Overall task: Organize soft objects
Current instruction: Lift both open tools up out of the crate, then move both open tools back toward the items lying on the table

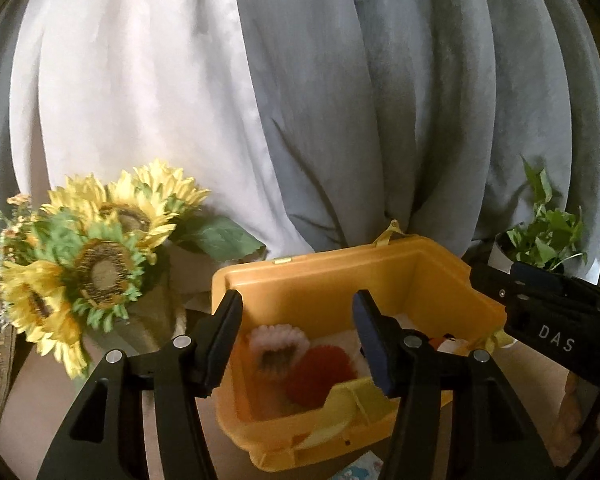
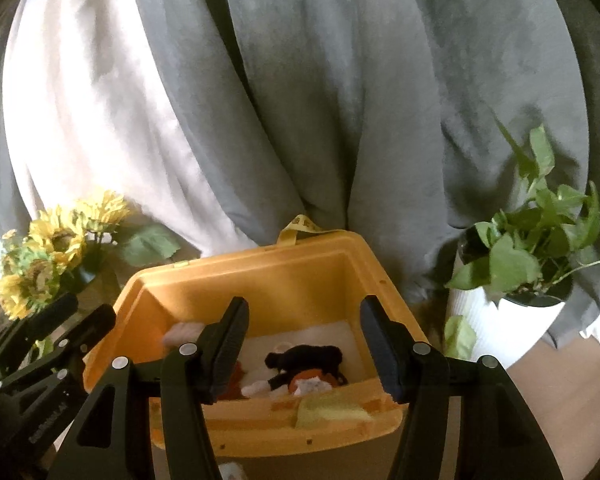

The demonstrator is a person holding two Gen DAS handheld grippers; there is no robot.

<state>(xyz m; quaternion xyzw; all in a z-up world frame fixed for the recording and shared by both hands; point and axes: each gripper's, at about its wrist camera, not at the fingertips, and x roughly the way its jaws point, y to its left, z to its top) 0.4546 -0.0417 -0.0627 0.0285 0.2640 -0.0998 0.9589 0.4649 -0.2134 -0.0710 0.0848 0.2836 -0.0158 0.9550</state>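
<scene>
Grippers apart above a yellow bin of soft toys

Soft toys lie in the bottom of a yellow plastic bin [image 1: 320, 280], and we see them from two cameras, one on each hand-held gripper. Through the left wrist view, we look past the left gripper [image 1: 298, 336], whose two black fingers stand apart with nothing between them; they hang above the near rim of the bin and touch nothing. Behind them in the bin we make out a fuzzy pink-and-white toy [image 1: 278, 346] and, just beside it, a fuzzy red toy [image 1: 320, 372]. At the right edge of that view the body of the other gripper shows, black with pale lettering.

Through the right wrist view, the right gripper [image 2: 304, 340] is likewise released, its jaws spread and empty over the bin's near edge. Between its fingers we see a black plush toy [image 2: 304, 358] lying on the pale floor of the bin, with an orange-and-white soft thing [image 2: 310, 384] touching it in front. A pale yellow cloth [image 2: 332, 410] lies against the near wall.

Left of the bin stands a bunch of artificial sunflowers [image 1: 100, 248]. To its right sits a leafy green plant [image 2: 532, 248] in a white pot [image 2: 500, 324]. Grey and white curtains [image 2: 300, 100] hang behind everything.
</scene>
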